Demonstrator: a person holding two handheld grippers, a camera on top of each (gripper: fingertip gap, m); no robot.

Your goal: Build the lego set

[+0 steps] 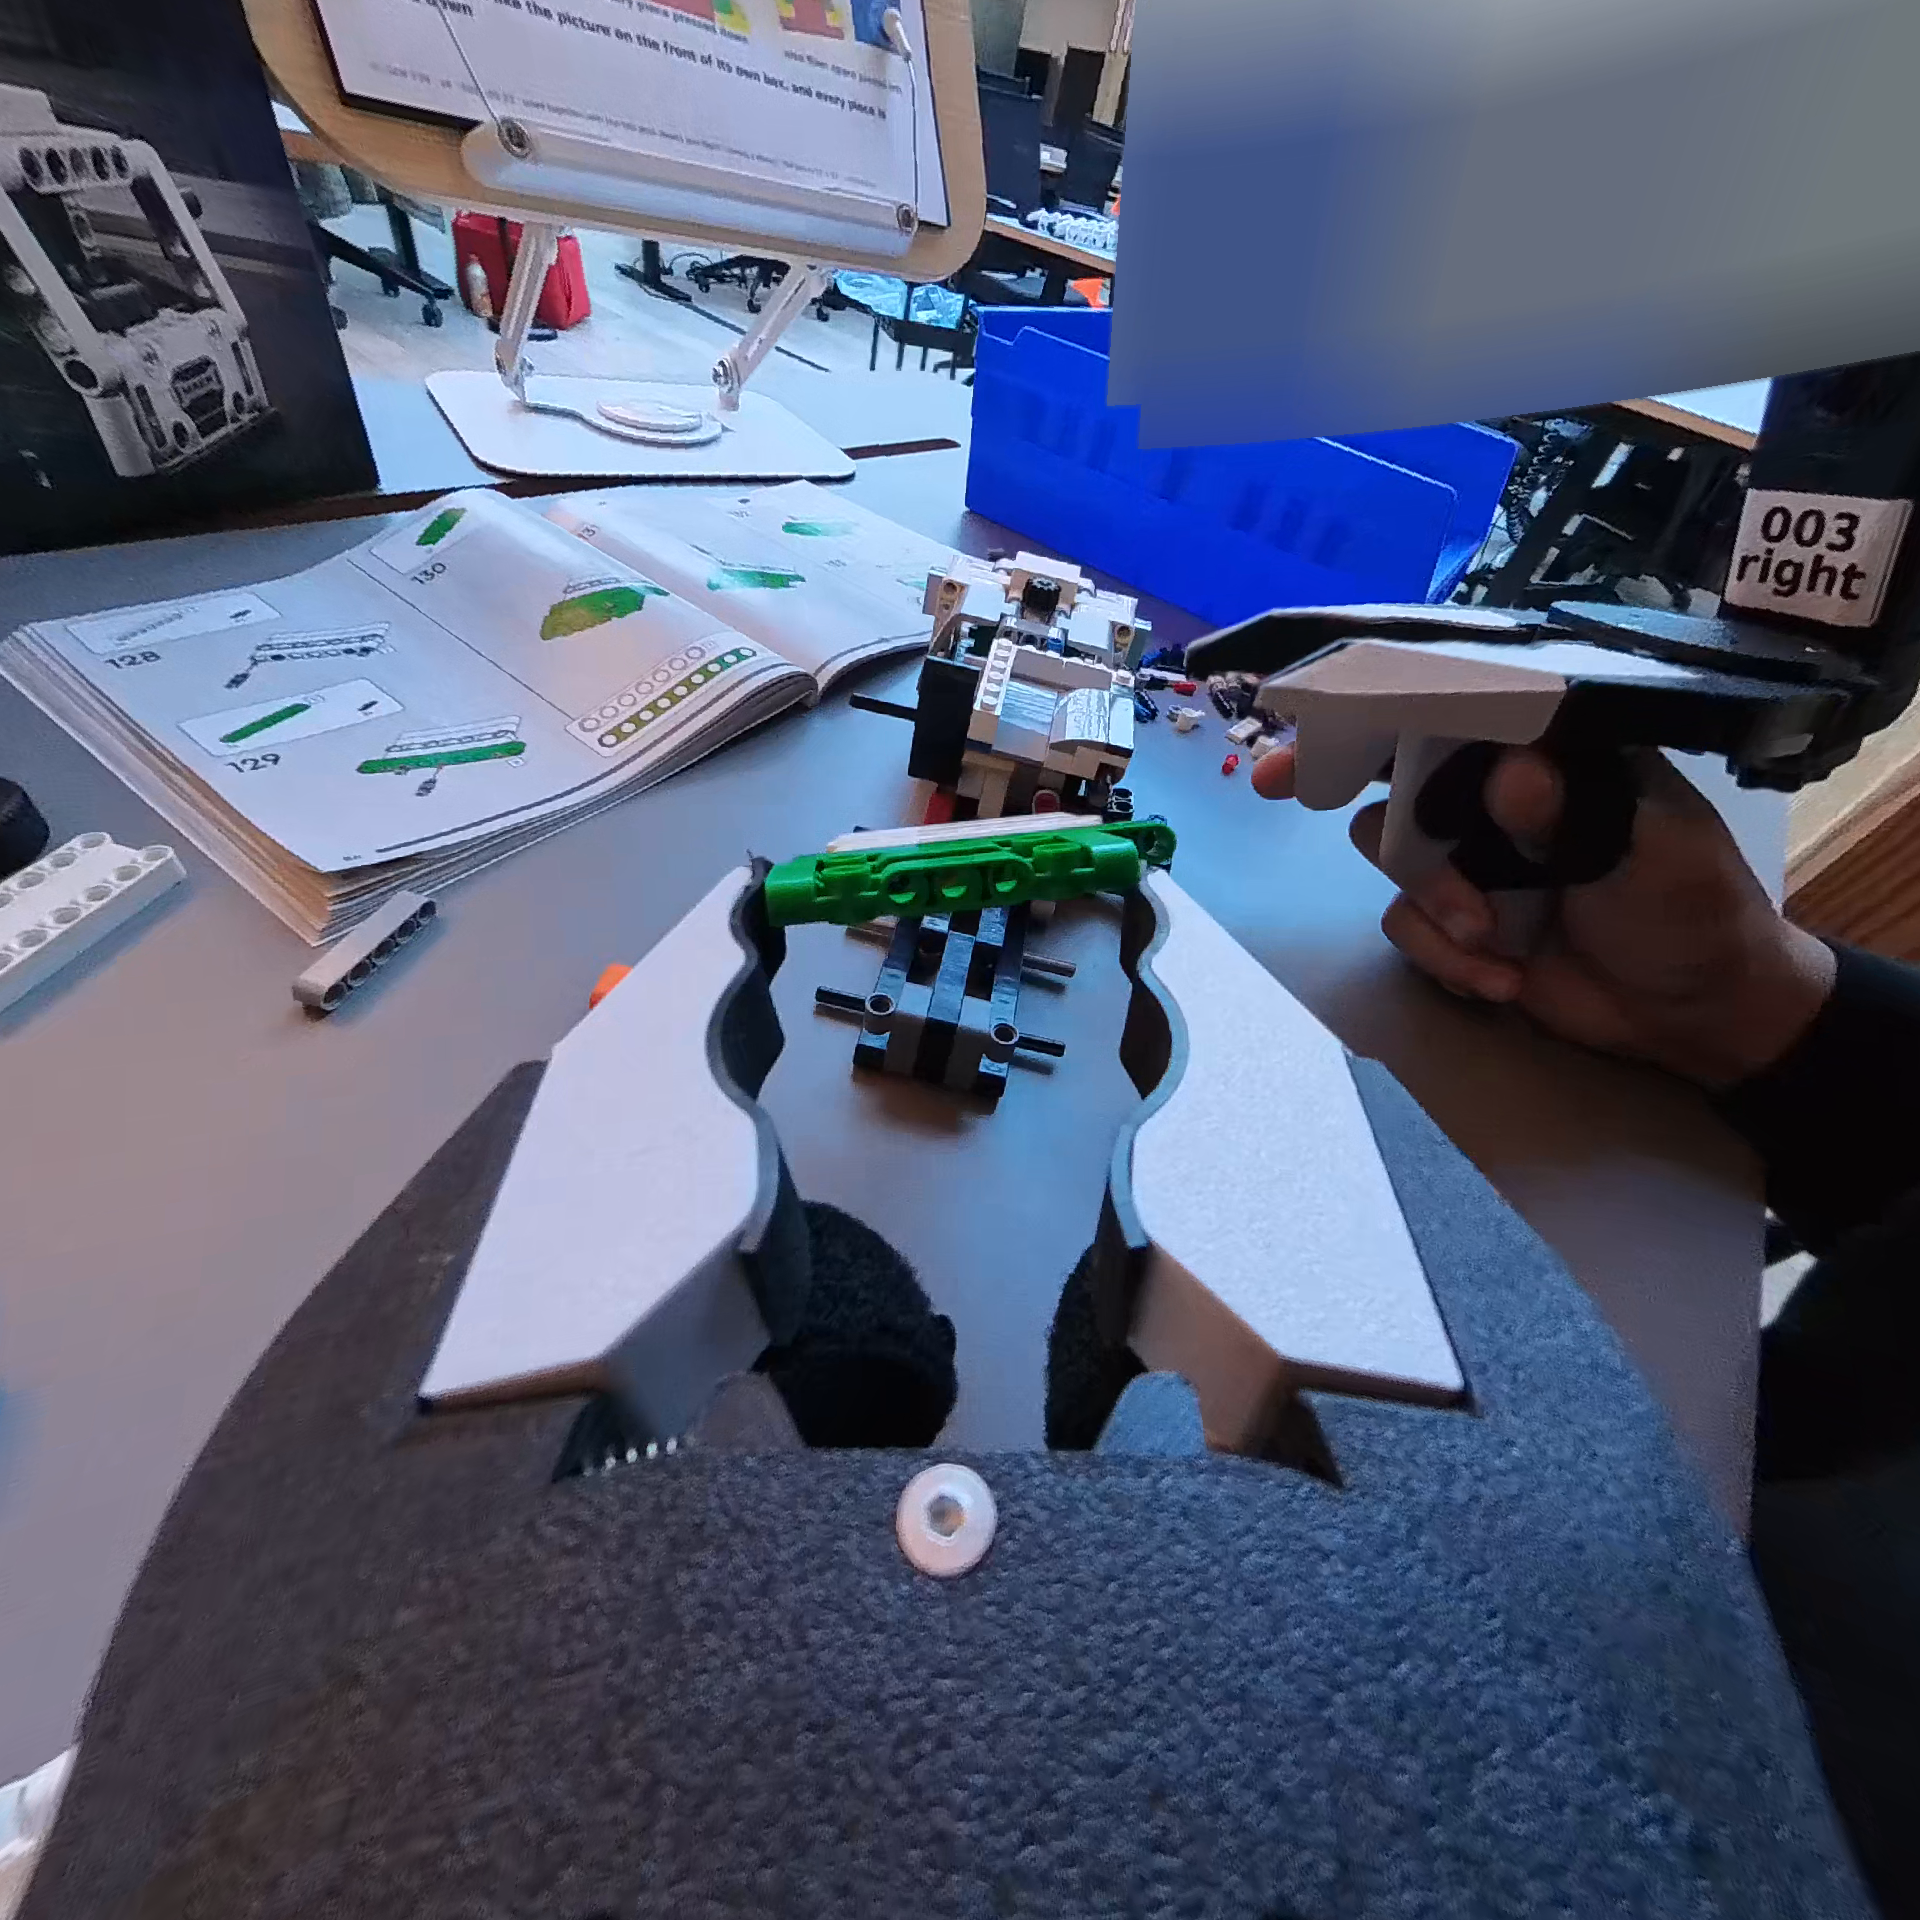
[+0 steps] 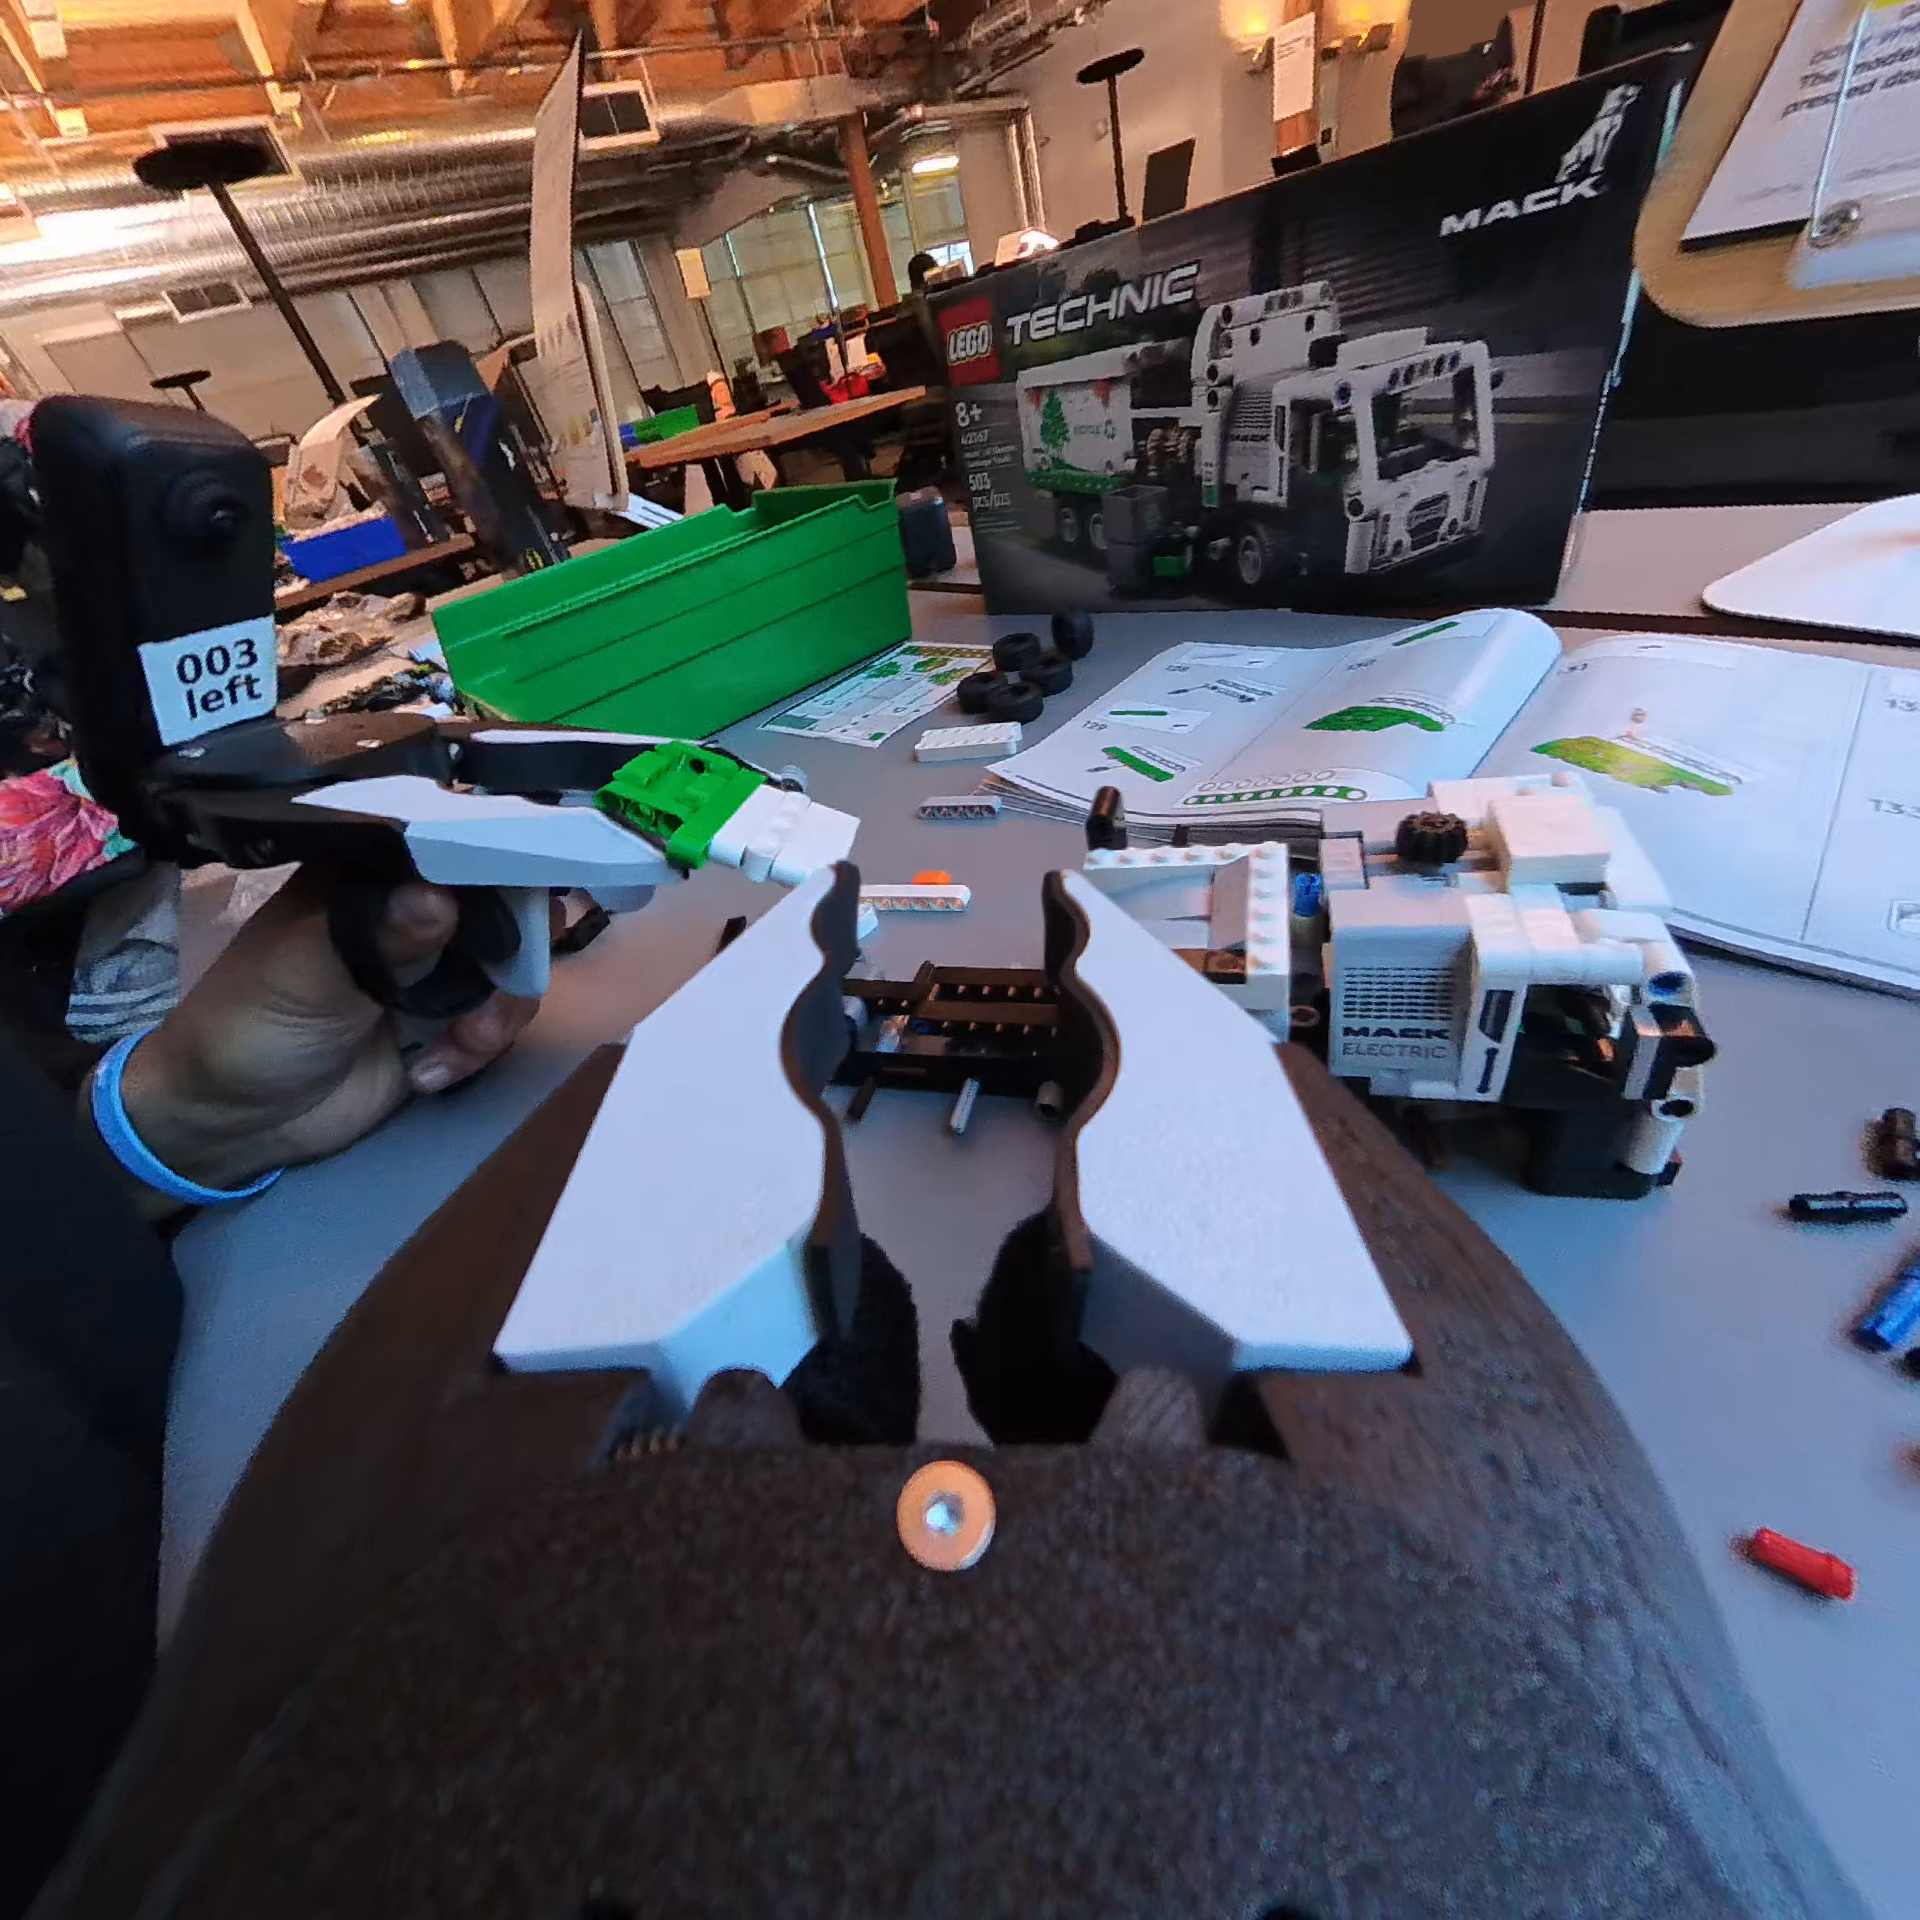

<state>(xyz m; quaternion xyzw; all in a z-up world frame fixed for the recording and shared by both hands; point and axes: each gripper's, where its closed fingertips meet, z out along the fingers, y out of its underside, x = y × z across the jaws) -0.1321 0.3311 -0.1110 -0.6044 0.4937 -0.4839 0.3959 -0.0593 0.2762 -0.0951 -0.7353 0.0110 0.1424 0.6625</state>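
Note:
My left gripper (image 1: 954,896) is shut on a green beam (image 1: 961,871) with a white piece joined behind it, held crosswise between the fingertips above the table. It shows from the side in the right wrist view (image 2: 717,821), with the green and white assembly (image 2: 727,805) in its tips. A black chassis frame (image 1: 951,1013) with axle pins lies on the table just below and beyond the beam. My right gripper (image 2: 948,899) is open and empty, with the chassis (image 2: 956,1023) seen past its fingers. A part-built white truck cab (image 2: 1455,966) stands to the right of the chassis.
An open instruction booklet (image 1: 416,665) lies at the left, with a document stand (image 1: 644,426) behind it. There is a blue bin (image 1: 1195,520), a green bin (image 2: 675,623), the set's box (image 2: 1299,416), black tyres (image 2: 1023,665), white beams (image 1: 73,894), a grey beam (image 1: 364,951) and loose pins (image 2: 1797,1564).

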